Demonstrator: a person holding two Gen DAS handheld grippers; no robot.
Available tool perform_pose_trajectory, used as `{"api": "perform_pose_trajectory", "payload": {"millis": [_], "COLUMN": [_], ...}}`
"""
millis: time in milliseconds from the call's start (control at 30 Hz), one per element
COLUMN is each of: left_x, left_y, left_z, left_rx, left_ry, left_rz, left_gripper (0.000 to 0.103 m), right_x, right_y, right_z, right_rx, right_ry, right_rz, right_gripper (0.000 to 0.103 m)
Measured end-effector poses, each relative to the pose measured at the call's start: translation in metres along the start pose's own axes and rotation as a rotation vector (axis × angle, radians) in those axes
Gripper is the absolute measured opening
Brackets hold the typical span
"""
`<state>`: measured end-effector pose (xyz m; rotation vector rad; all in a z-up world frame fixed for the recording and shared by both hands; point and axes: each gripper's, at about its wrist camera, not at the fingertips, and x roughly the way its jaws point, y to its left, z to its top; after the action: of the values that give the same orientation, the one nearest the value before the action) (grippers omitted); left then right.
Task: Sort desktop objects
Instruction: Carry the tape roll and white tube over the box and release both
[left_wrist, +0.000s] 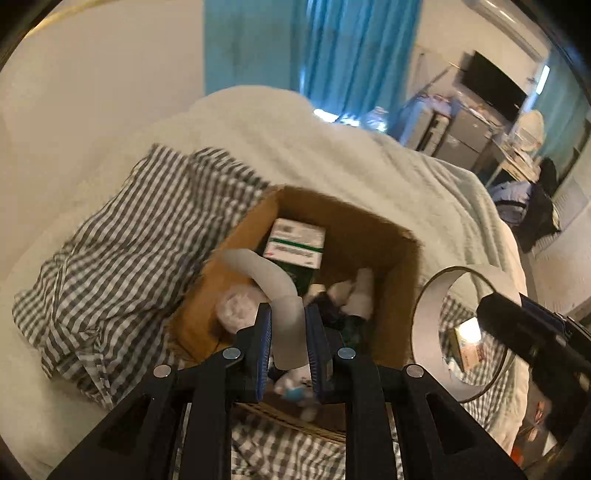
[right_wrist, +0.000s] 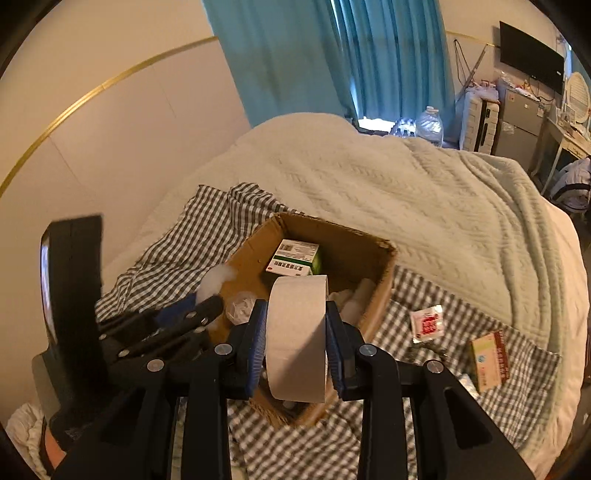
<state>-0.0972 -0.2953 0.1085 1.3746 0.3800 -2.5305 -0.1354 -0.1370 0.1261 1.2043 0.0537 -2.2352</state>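
Note:
My left gripper (left_wrist: 288, 314) is shut on a white curved soft strip (left_wrist: 266, 273) and hangs over the open cardboard box (left_wrist: 369, 236). In the right wrist view my left gripper (right_wrist: 210, 299) shows at the left with a white fluffy end (right_wrist: 219, 278) at its tip. My right gripper (right_wrist: 295, 308) is shut on a beige tape roll (right_wrist: 297, 339), held on edge above the box's near rim (right_wrist: 354, 251). The same tape roll (left_wrist: 428, 325) and right gripper (left_wrist: 495, 314) show at the right of the left wrist view. A green-and-white medicine box (right_wrist: 295, 256) and white items lie in the box.
The box stands on a grey checked cloth (right_wrist: 369, 443) spread over a bed with a white blanket (right_wrist: 406, 184). A red-and-white sachet (right_wrist: 426, 323) and a small carton (right_wrist: 489, 360) lie on the cloth to the right. Blue curtains and furniture stand behind.

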Motion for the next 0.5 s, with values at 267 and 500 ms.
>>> {"api": "perform_pose_trajectory", "payload": {"millis": [267,500], "left_x": [0.001,-0.014], "left_y": [0.009,-0.02], "left_z": [-0.005,-0.008], "left_rx": [0.026,0.086], "left_ry": [-0.058,-0.108], "left_rz": [0.0,-0.027], "left_gripper": [0.069,0.077], "right_x": [0.016,-0.011], "right_y": [-0.027,-0.075], "right_z": [0.008,0.009], "right_rx": [0.122,0.185], "right_ry": [-0.021,-0.045], "right_rz": [0.026,-0.018], "right_gripper": [0.057,0.058]}}
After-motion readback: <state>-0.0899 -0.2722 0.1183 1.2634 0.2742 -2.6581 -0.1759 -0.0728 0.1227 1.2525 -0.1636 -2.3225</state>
